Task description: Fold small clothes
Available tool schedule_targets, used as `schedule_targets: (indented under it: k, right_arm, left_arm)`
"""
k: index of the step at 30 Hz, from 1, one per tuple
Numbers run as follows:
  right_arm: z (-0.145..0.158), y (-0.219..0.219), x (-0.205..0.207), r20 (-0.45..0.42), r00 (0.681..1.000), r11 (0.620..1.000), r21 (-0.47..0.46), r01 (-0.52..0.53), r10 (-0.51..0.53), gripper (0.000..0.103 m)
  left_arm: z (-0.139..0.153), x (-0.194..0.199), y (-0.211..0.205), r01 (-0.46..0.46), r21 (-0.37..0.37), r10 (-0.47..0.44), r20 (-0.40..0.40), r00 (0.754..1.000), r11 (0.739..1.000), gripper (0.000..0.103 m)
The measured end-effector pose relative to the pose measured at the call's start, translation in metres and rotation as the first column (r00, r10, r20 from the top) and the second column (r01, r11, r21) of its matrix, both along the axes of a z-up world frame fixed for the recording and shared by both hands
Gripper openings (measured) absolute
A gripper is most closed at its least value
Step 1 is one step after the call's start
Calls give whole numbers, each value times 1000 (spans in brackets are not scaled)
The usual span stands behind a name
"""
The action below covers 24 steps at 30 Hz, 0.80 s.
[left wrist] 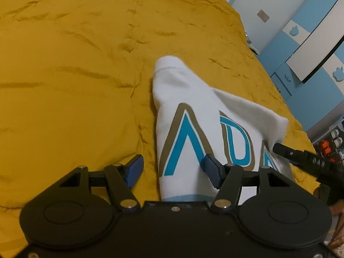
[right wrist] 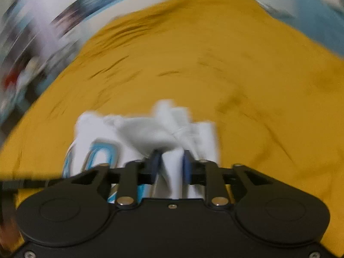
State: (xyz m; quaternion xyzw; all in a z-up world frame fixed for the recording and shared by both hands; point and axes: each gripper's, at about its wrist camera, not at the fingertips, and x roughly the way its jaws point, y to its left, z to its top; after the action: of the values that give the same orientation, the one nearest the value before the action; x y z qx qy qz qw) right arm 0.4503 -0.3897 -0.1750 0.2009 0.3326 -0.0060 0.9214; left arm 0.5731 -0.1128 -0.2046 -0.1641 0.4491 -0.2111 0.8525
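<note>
left gripper [left wrist: 174, 169]: tilted down, jaws spread astride shirt edge | right gripper [right wrist: 171, 164]: tilted down, jaws pinching bunched cloth | white shirt [left wrist: 193, 111]: on yellow bedspread [left wrist: 75, 64]

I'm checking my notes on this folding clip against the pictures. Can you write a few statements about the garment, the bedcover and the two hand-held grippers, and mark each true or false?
1. The garment is white with large blue letters outlined in tan. True.
2. It lies on a green bedcover. False: the bedcover is mustard yellow.
3. The left hand-held gripper is clamped on the cloth. False: its pads stand apart; one pad is over the bedcover, the other over the print.
4. The right hand-held gripper has a fold of white cloth pinched between its pads. True.
5. The garment is folded into a neat flat square. False: it is bunched and partly lifted.
</note>
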Motion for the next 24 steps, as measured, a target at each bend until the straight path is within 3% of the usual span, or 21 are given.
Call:
schedule_targets:
  k: [1, 2, 3, 5, 10, 14, 17, 18, 20, 24]
  right_arm:
    - [-6, -11, -3, -7, 998, 996, 57, 63, -63, 27]
    - [-9, -17, -7, -12, 992, 989, 75, 125, -124, 44]
    - [-9, -20, -13, -8, 990, 986, 85, 144, -143, 46]
    - [-5, -20, -21, 1, 993, 989, 89, 117, -117, 46]
    - [19, -5, -33, 62, 998, 1000, -25, -16, 18, 45]
    - [27, 11, -18, 71, 995, 984, -171, -59, 72, 50]
    - [24, 13, 3, 74, 993, 980, -184, -77, 92, 50]
    - [21, 12, 10, 61, 993, 981, -174, -87, 99, 42]
    - [17, 8, 21, 31, 993, 985, -138, -107, 112, 9]
    - [20, 3, 24, 52, 996, 986, -155, -61, 70, 5]
  left_arm:
    - [-1, 0, 0, -5, -5, 5, -4, 1000, 1000, 63]
    - [-1, -1, 1, -7, -11, 7, -9, 1000, 1000, 63]
    - [-2, 0, 3, -8, -13, 8, -11, 1000, 1000, 63]
    - [1, -1, 4, 1, -7, -1, -6, 1000, 1000, 63]
    - [6, -4, 2, 15, 6, -15, -3, 1000, 1000, 63]
    - [5, -8, -2, 18, 10, -18, -12, 1000, 1000, 63]
    - [3, -8, -7, 19, 13, -19, -16, 1000, 1000, 63]
    - [2, -8, -7, 21, 12, -21, -16, 1000, 1000, 64]
    - [1, -6, -8, 24, 10, -24, -18, 1000, 1000, 64]
    - [-2, -4, -9, 34, 17, -34, -7, 999, 999, 69]
